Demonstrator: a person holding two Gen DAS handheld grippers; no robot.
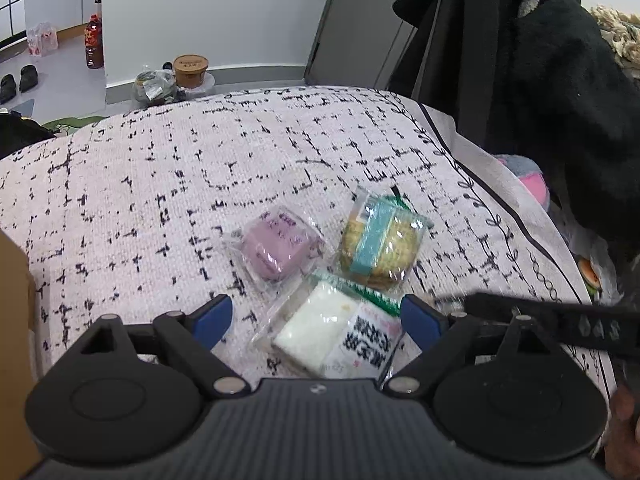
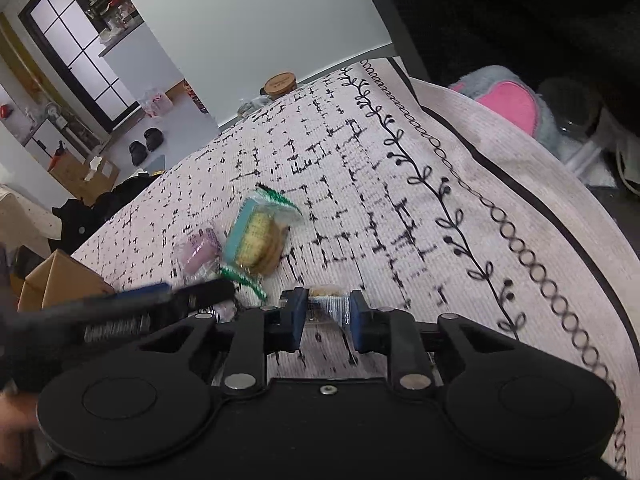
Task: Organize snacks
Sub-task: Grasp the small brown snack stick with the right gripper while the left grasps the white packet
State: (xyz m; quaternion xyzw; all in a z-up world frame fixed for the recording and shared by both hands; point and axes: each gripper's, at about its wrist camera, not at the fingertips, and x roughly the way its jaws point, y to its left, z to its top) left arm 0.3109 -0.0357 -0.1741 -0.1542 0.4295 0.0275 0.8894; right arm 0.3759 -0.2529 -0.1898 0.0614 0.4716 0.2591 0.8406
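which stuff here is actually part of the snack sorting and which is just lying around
Part of the job:
purple snack pack
cookie pack
white snack pack, between the open left gripper
small wrapped snack, clamped in the right gripper

Just lying about:
plush toy
black coat
brown lidded tub
red bottle

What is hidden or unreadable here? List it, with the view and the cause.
- White snack, left wrist view: near end hidden behind the left gripper body.
- Small packet in the right gripper, right wrist view: contents unclear, fingers cover its sides.
- Cardboard box, left wrist view: cut off by the frame edge.
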